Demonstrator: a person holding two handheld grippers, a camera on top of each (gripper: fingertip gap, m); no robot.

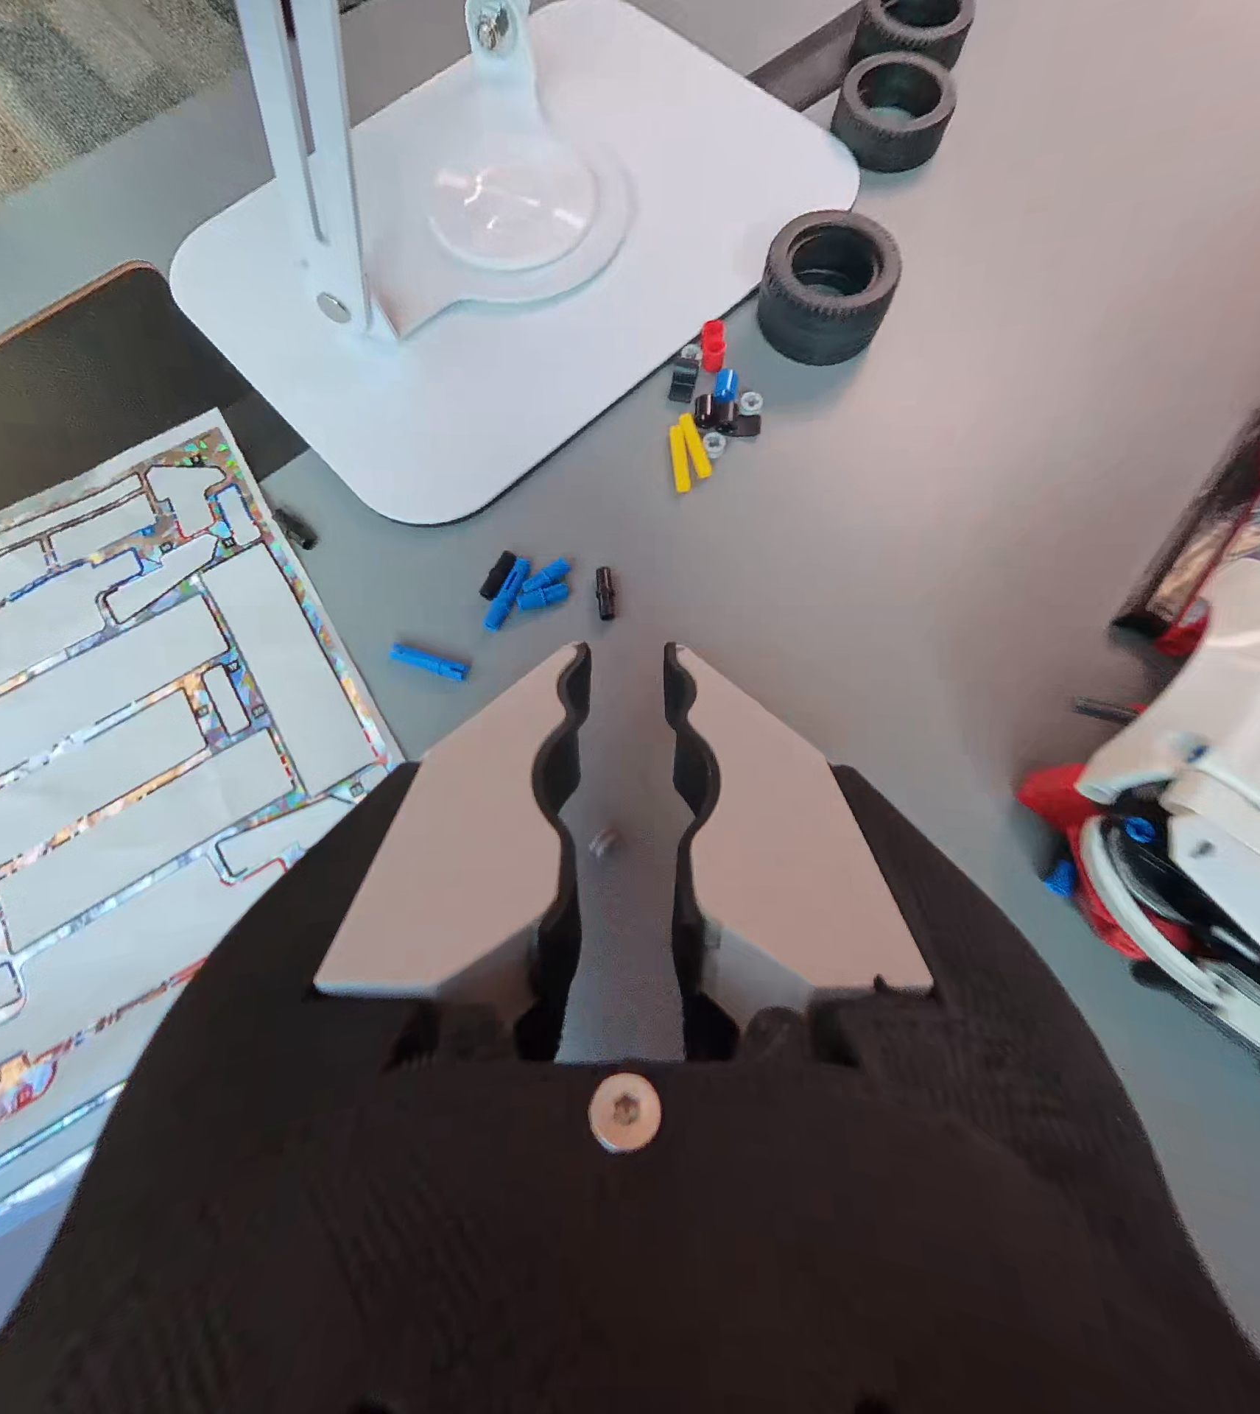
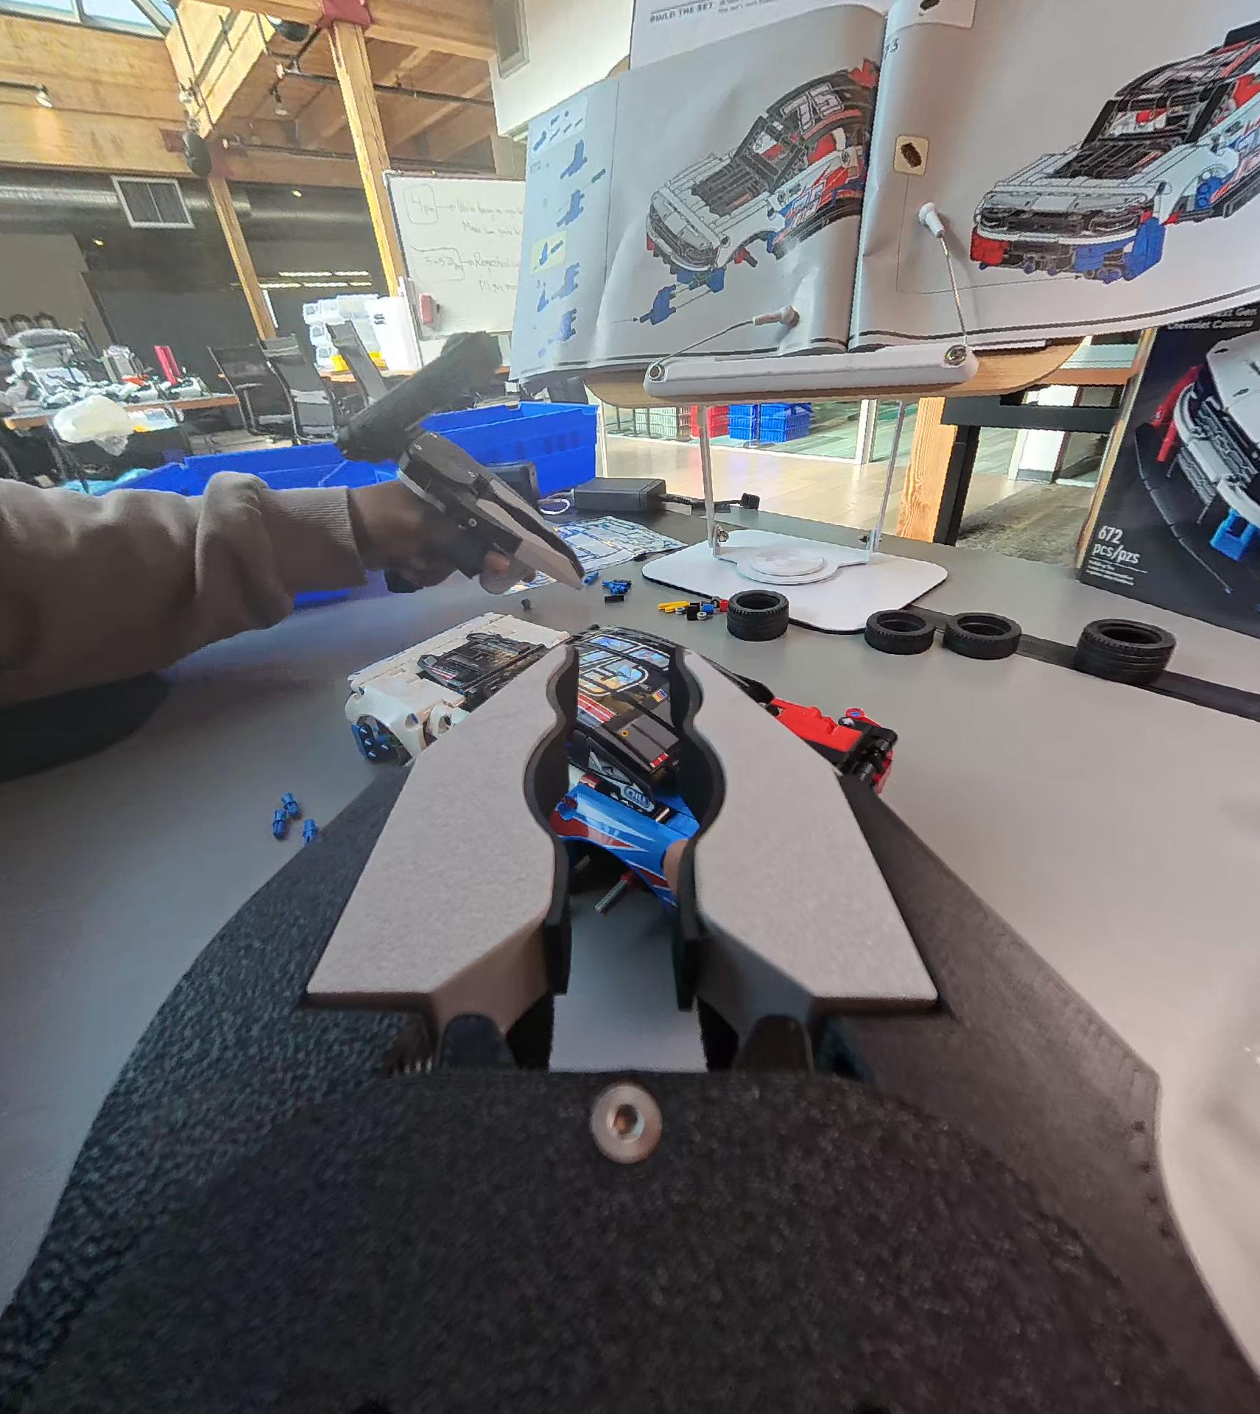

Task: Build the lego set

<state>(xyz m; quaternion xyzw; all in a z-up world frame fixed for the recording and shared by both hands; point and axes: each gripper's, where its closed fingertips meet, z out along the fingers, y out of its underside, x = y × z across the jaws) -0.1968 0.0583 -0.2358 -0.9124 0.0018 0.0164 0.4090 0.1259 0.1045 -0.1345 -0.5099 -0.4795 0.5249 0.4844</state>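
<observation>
In the left wrist view my left gripper [image 1: 626, 650] is open and empty, low over the grey table, pointing at a black pin [image 1: 605, 593] and a cluster of blue pins [image 1: 527, 589]. A longer blue pin [image 1: 429, 662] lies to its left. A small grey piece [image 1: 604, 842] lies on the table between its fingers. The partly built lego car [image 2: 458, 681] lies in front of me. My right gripper [image 2: 626, 658] has its jaws closed on either side of the car's blue and black body. The left gripper [image 2: 573, 578] also shows beyond the car, held by a hand.
A white stand base [image 1: 519, 252] holds the open instruction booklet [image 2: 764, 191]. Several black tyres [image 2: 757, 614] and a pile of small coloured parts [image 1: 711, 405] lie beside it. A sticker sheet [image 1: 99, 727] lies left, the set's box [image 2: 1239, 459] right, and loose blue pins [image 2: 290, 815] near the car. Tip to tip, the grippers are about 35 cm apart. The longer blue pin [image 1: 429, 662] lies around 5 cm away from my left fingertips.
</observation>
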